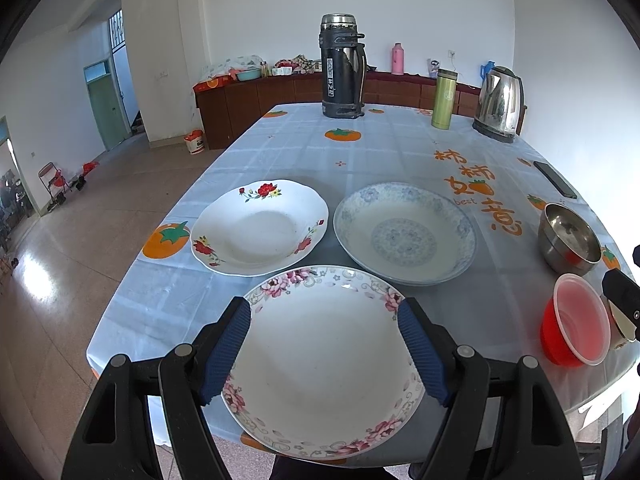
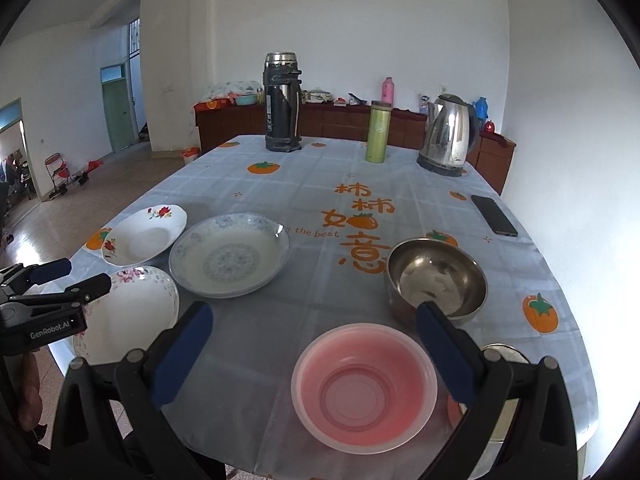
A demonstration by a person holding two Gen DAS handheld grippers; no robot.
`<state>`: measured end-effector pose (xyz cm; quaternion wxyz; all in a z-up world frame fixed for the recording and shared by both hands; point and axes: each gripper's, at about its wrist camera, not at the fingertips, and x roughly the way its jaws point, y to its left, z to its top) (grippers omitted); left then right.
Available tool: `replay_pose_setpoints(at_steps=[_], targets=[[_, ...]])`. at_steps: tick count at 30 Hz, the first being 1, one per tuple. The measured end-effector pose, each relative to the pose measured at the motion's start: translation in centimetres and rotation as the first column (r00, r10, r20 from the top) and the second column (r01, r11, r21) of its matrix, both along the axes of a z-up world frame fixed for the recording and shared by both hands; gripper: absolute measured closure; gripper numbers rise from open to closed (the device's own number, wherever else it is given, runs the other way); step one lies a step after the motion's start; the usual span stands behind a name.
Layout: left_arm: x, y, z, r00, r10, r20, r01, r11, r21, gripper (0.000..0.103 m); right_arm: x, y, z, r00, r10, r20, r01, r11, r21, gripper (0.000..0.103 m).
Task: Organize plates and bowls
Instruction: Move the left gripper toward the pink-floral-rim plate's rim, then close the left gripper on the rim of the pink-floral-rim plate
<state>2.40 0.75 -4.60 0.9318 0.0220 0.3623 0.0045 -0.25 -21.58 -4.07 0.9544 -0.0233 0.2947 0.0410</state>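
Observation:
A white plate with pink flowers (image 1: 324, 376) lies at the table's near left corner, reaching the front edge. My left gripper (image 1: 324, 306) is open above it, one blue pad at each side of the rim; the same gripper (image 2: 80, 276) shows from the side in the right wrist view. Behind lie a red-flowered plate (image 1: 260, 228) and a short stack of blue-patterned plates (image 1: 404, 232). My right gripper (image 2: 314, 308) is open over a translucent red plastic bowl (image 2: 364, 388). A steel bowl (image 2: 436, 276) stands just beyond its right finger.
At the far end stand a black thermos (image 1: 342, 68), a green tumbler (image 1: 444, 98) and a steel kettle (image 1: 500, 104). A phone (image 2: 494, 216) lies near the right edge. A metal rim (image 2: 502, 350) shows partly behind my right finger. Floor drops off left and front.

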Motion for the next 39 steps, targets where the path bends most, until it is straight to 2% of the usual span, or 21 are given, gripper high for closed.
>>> replay_pose_setpoints(at_steps=[21,28,39], targets=[[0.1,0.1,-0.2,1.0,0.0,-0.002,0.0,1.0,-0.004,0.025,0.3,0.6,-0.1,1.0,0.027,-0.014,-0.027,1.0,0.005,0.003],[0.3,0.4,-0.6,1.0,0.007,-0.008,-0.007,1.0,-0.003,0.025,0.8,1.1,-0.3,0.999,0.045,-0.031,-0.045,0.999,0.002,0.009],[0.8,2.1,-1.8,0.998,0.048,-0.043,-0.049,0.999,-0.006,0.025,2.4,3.3,-1.1,0.991,0.12,-0.059,-0.12,0.993,-0.011,0.014]])
